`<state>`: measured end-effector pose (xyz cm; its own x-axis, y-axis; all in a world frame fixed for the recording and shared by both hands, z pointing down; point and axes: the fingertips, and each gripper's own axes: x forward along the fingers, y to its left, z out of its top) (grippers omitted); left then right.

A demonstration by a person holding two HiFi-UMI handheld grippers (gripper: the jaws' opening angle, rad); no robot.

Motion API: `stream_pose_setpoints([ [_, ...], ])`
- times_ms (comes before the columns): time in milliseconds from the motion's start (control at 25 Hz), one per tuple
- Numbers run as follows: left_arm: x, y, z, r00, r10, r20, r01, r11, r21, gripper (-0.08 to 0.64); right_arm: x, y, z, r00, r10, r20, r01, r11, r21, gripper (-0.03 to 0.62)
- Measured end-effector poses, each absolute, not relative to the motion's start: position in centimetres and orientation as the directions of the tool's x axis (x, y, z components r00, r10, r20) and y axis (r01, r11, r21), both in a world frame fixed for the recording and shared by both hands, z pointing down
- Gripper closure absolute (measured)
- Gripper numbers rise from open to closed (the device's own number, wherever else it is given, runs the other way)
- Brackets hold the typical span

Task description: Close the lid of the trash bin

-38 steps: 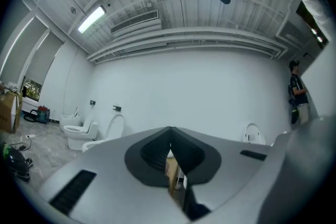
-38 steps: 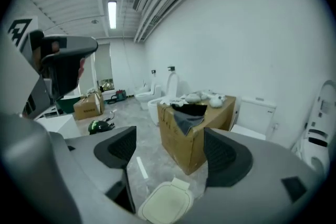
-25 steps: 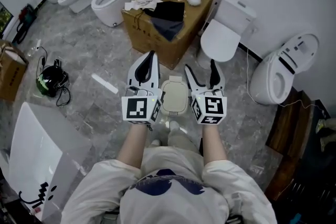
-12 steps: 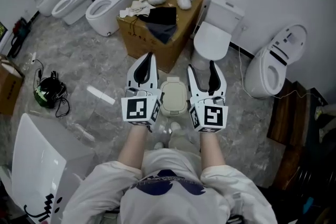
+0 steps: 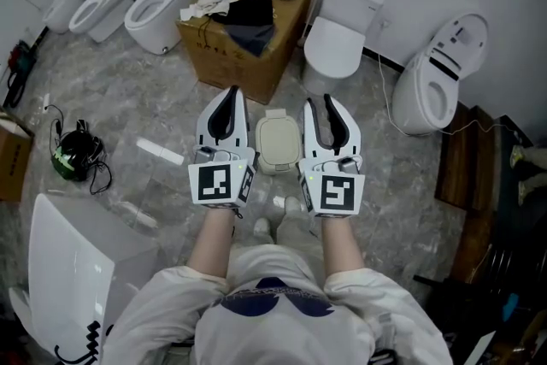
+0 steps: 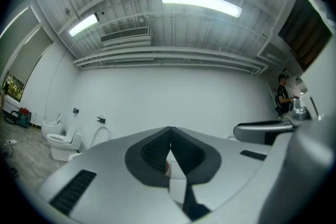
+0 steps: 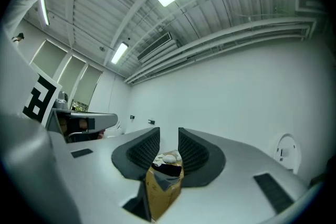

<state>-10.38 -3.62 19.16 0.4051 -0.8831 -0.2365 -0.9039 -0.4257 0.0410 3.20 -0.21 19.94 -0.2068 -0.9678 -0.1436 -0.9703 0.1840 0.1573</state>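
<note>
The trash bin (image 5: pixel 278 141) is small and beige and stands on the floor in front of the person, its lid lying flat down on top. My left gripper (image 5: pixel 229 103) hovers just left of it, held about level; in the left gripper view (image 6: pixel 169 134) its jaws meet at the tips, shut on nothing. My right gripper (image 5: pixel 328 108) hovers just right of the bin. Its jaws are closing with a narrow gap left (image 7: pixel 169 139) and nothing between them; only the distant cardboard box (image 7: pixel 160 181) shows through the gap. Neither gripper touches the bin.
A brown cardboard box (image 5: pixel 244 21) with dark cloth and white parts stands behind the bin. Toilets stand around it: one (image 5: pixel 338 47) close behind, one (image 5: pixel 436 81) at right, more (image 5: pixel 149 4) at back left. A white panel (image 5: pixel 68 261) and a cabled headset (image 5: pixel 73 154) lie at left; dark furniture (image 5: pixel 479 201) at right.
The right gripper's jaws have narrowed from wide open to a small gap. Both grippers have drawn back a little from the bin towards the person. The bin stays put.
</note>
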Motion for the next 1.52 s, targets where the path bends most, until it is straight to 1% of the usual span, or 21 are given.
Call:
stream_pose_setpoints([
  [280,-10.5,-2.8,18.8,0.384,-0.893,-0.235,-0.914,-0.404,0.043,0.561,4.5,0.6,18.9,-0.176,-0.967,-0.182,-0.981,0.156,0.118,0.576],
  [320,-10.3,-2.8,18.7,0.381,-0.893,-0.237,-0.915,-0.401,0.041,0.561,4.7,0.6,18.7,-0.177,-0.966,-0.187,-0.981,0.157,0.117,0.583],
  [560,-9.6,-2.5,18.5,0.351,-0.905,-0.241,-0.927,-0.371,0.045,0.560,5.3,0.5,18.0,-0.216,-0.957,-0.194,-0.972,0.192,0.135,0.583],
  [920,-9.0,-2.4,17.8,0.332,-0.908,-0.253,-0.937,-0.349,0.023,0.561,6.3,0.0,17.8,-0.220,-0.956,-0.193,-0.971,0.195,0.140,0.586],
  [1080,-8.7,-2.6,17.6,0.335,-0.907,-0.255,-0.936,-0.351,0.018,0.561,6.4,0.0,17.3,-0.219,-0.953,-0.211,-0.972,0.192,0.138,0.586],
  [1520,-7.4,-3.1,17.8,0.340,-0.905,-0.257,-0.934,-0.357,0.022,0.560,7.9,0.1,17.2,-0.206,-0.956,-0.209,-0.973,0.177,0.149,0.586],
])
